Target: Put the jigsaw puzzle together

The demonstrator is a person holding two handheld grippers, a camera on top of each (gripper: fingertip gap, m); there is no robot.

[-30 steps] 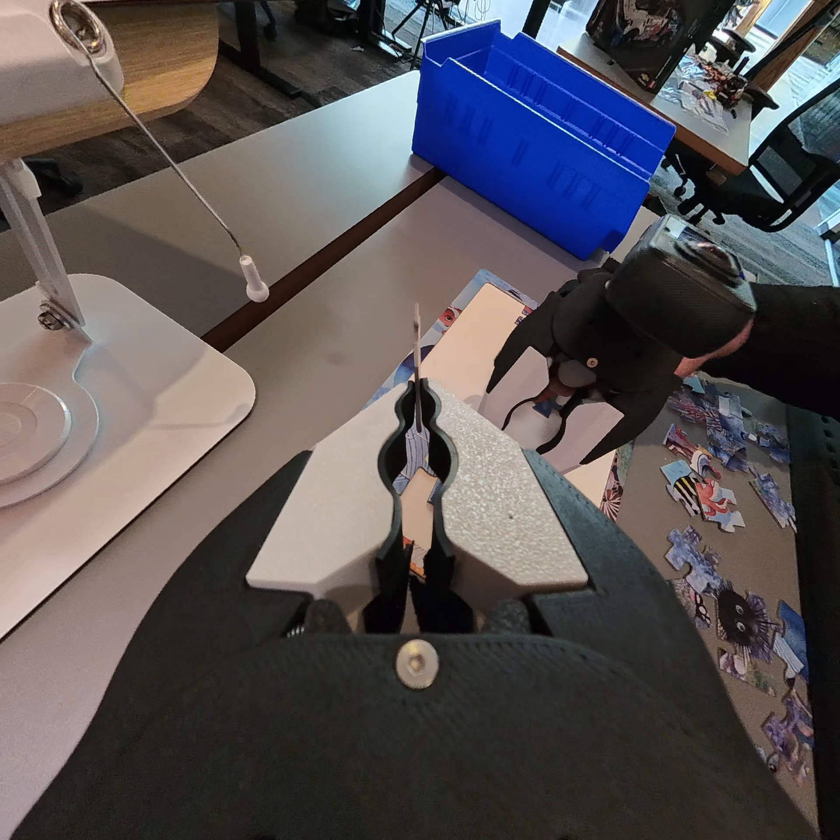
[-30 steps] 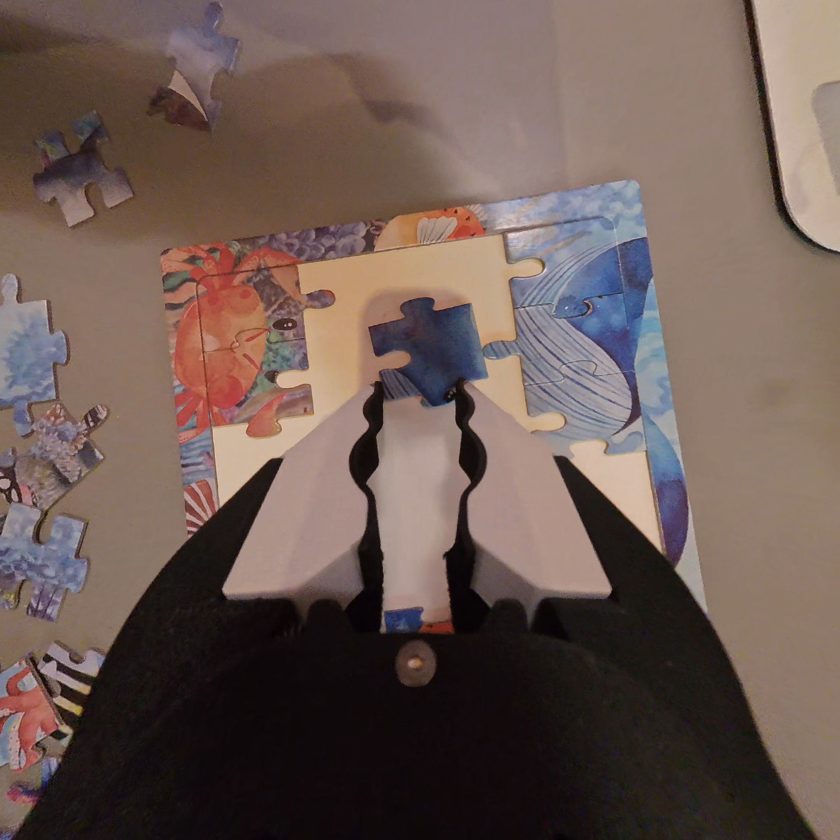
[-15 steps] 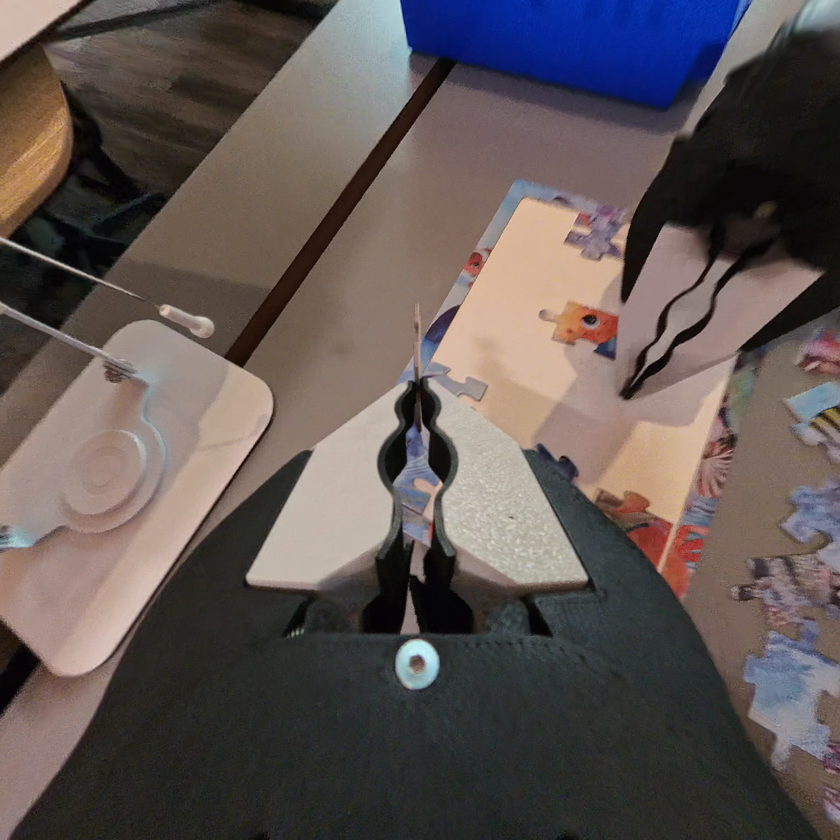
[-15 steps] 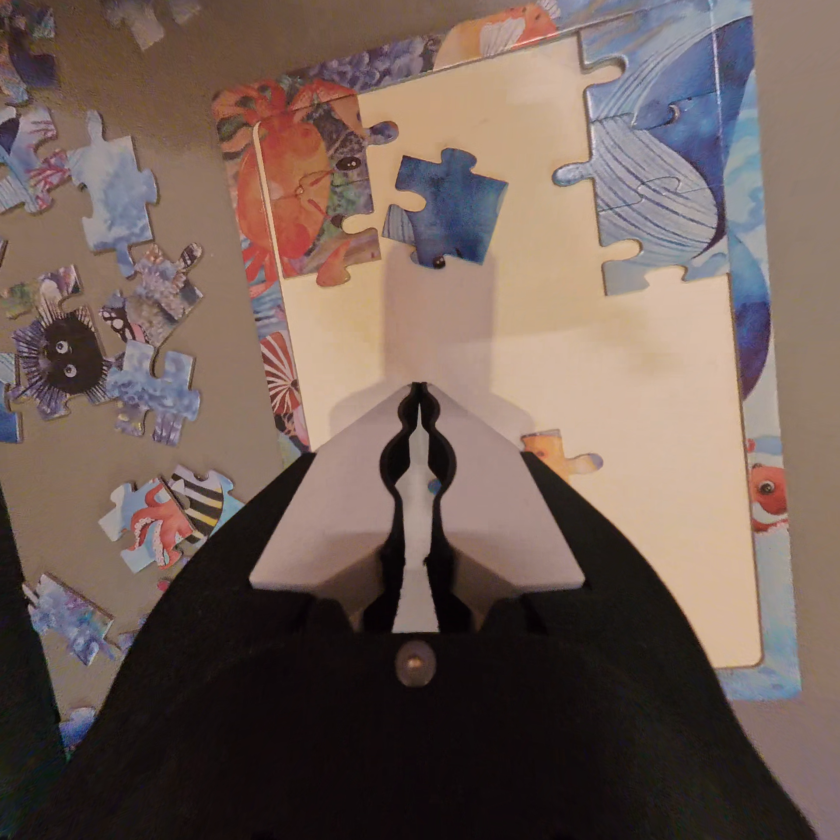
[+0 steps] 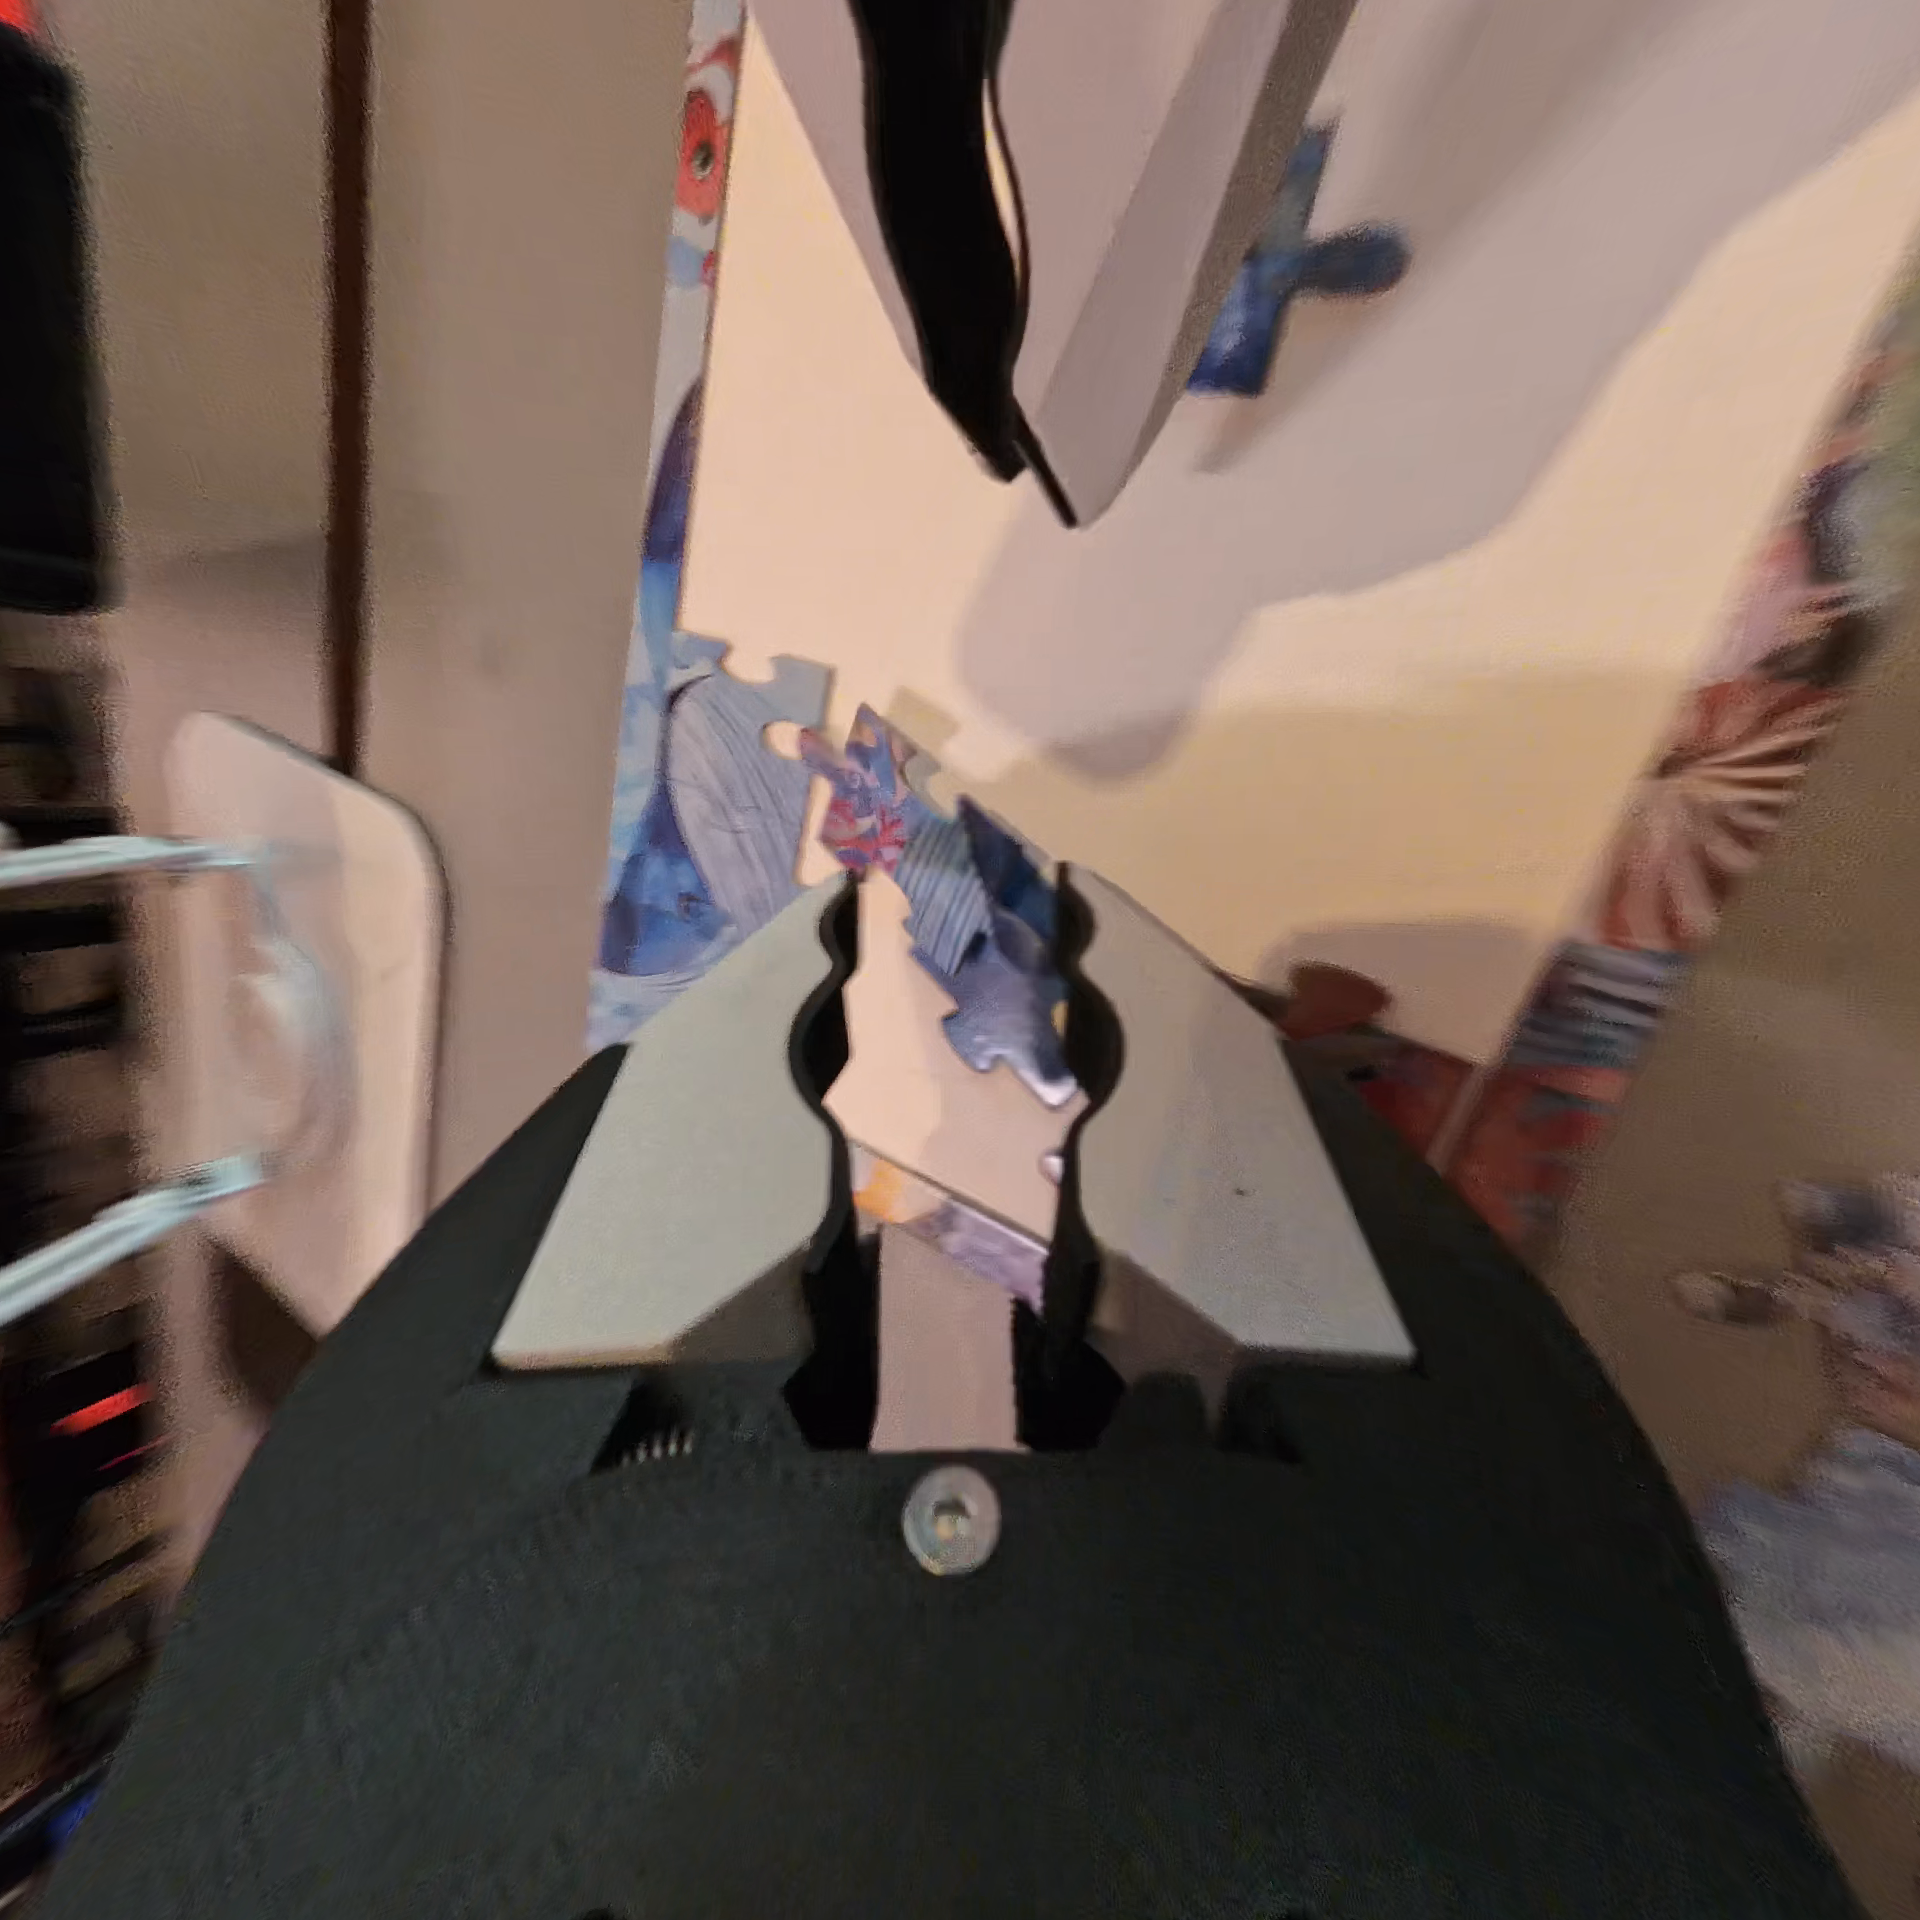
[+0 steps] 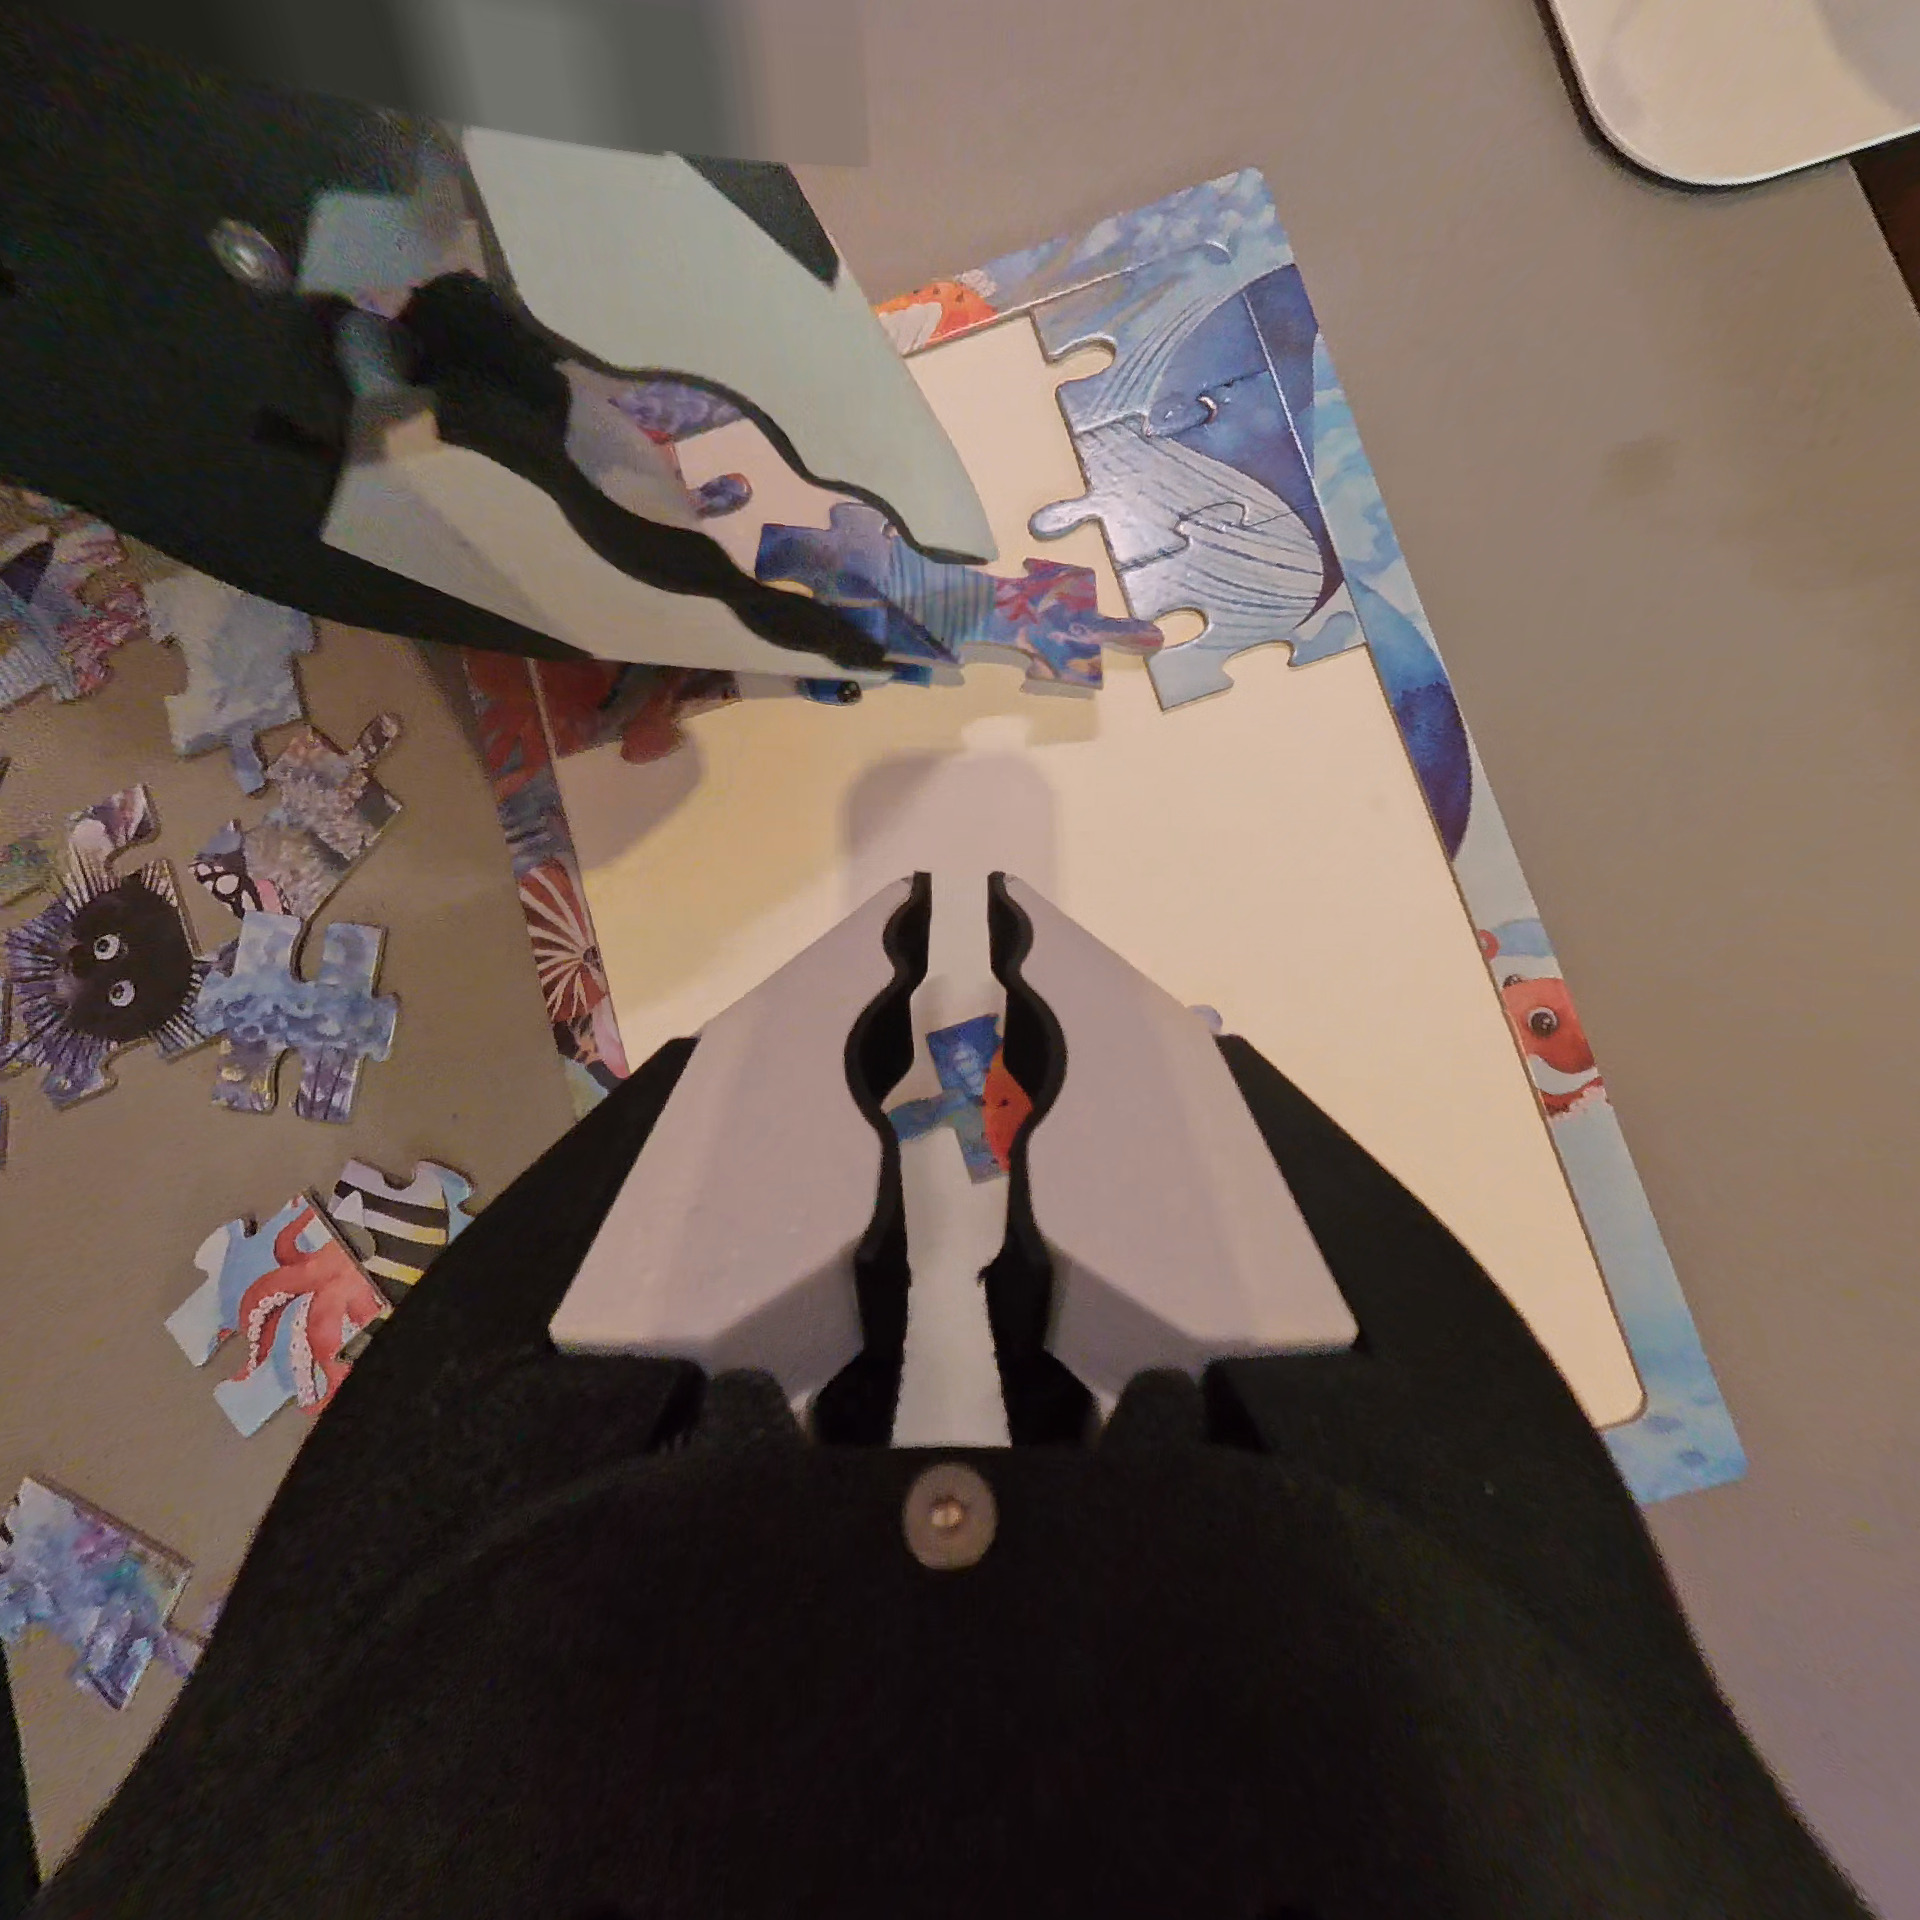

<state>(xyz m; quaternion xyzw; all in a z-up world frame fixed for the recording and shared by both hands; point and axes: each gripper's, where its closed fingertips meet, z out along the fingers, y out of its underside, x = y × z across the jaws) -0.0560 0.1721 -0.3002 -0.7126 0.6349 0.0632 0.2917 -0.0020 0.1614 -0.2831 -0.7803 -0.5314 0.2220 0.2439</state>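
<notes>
Most of the jigsaw is left: the cream floor of the puzzle tray (image 6: pixel 1195 935) lies largely bare, with only a whale cluster (image 6: pixel 1205 499) seated along one edge and crab pieces at the opposite edge. The left gripper (image 5: pixel 956 883), jaws parted, sits over a blue striped piece (image 6: pixel 904 592) lying loose beside the whale. The right gripper (image 6: pixel 954 881) hovers narrowly parted, empty. Flat, glossy, knobbed cardboard loose pieces (image 6: pixel 281 997) lie scattered on the matte grey tabletop (image 6: pixel 1714 727) beyond the tray's crab edge.

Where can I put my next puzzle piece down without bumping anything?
The cream middle of the puzzle board is bare, between the whale pieces and the clownfish border. The grey table beyond is free too. Loose pieces crowd the other side.
</notes>
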